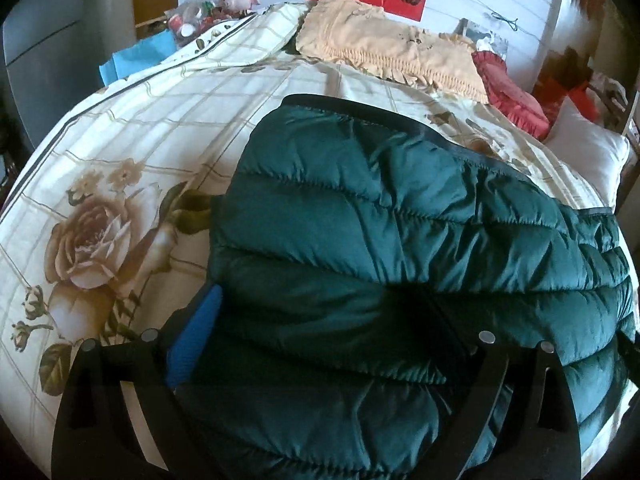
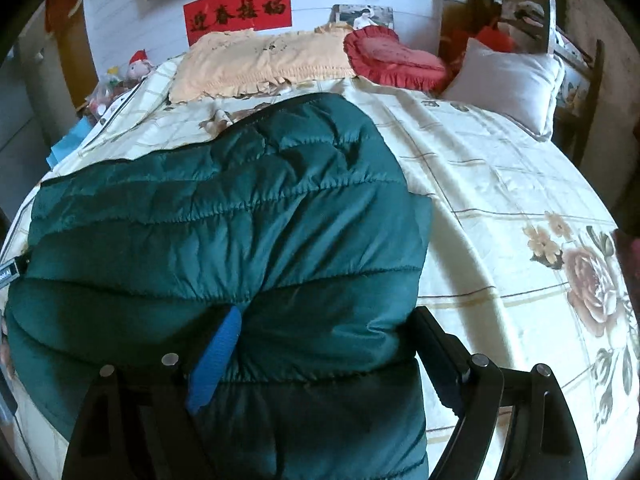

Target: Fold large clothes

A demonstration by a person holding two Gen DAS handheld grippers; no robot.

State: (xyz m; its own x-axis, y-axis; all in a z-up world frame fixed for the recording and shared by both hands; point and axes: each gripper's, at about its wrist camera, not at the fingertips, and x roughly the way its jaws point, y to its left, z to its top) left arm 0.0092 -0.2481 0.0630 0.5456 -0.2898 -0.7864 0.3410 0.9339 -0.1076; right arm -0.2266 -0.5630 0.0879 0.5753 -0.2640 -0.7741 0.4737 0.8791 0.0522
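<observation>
Both grippers, L (image 1: 316,344) & R (image 2: 328,344), look spread w/ jacket (image 1: 400,232) bunched between fingers; real pinch I can't confirm. It's on bed (image 1: 168,128), near edge. Puffy, light, slick, so I'd take stitched hems. R view shows white pillow (image 2: 508,80) fully.

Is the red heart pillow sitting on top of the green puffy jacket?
No, the red heart pillow lies up near the head of the bed, apart from the green puffy jacket, with flowered bedspread between them.

A home bedroom; floral bedspread (image 2: 500,184), pillows (image 2: 508,84) (one frilled), red banner (image 2: 238,10) on the wall.
</observation>
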